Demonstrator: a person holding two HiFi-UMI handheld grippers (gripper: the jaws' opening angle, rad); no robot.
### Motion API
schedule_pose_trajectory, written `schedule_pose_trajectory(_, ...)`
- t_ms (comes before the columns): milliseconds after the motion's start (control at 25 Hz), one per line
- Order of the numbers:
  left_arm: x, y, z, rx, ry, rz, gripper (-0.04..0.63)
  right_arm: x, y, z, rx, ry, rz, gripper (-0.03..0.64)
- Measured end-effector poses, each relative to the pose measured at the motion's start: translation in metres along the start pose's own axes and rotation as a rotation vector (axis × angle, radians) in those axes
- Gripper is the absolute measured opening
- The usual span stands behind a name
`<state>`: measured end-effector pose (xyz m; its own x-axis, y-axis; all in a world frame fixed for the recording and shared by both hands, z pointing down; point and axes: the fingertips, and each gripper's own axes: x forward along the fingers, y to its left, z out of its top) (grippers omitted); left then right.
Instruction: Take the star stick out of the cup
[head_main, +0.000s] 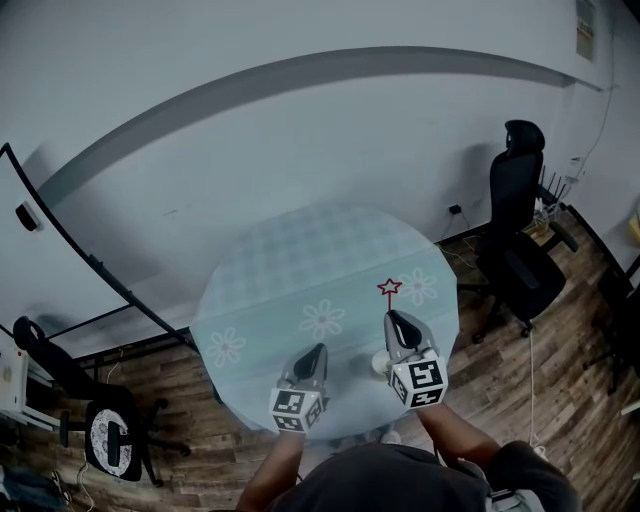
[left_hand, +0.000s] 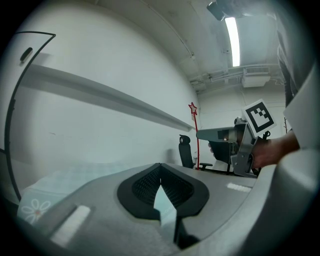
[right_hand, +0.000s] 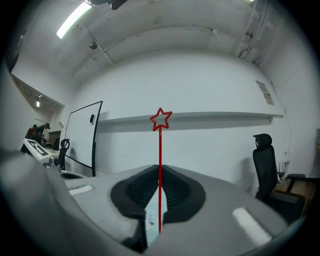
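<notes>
Observed right gripper (right_hand: 160, 169) clamped on the star stick (right_hand: 160, 145), held upright with star uppermost (lower end not traceable). Observed left gripper (left_hand: 160, 167) pressed together on nothing, beside the right one above the near edge of the table (head_main: 300, 255). Noted pale cup (head_main: 380, 363) between them, by that same edge.
</notes>
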<state>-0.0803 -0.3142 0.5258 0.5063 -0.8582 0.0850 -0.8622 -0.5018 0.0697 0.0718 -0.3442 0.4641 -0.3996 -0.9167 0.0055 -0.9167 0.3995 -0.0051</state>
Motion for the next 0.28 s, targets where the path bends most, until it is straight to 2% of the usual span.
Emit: schedule_pose_trajectory(280, 0.0, 0.0084, 0.0049, -0.005, -0.01, 0.016, 0.005, 0.0007, -0.0003, -0.0076, 0.002, 0.012, -0.005, 0.02)
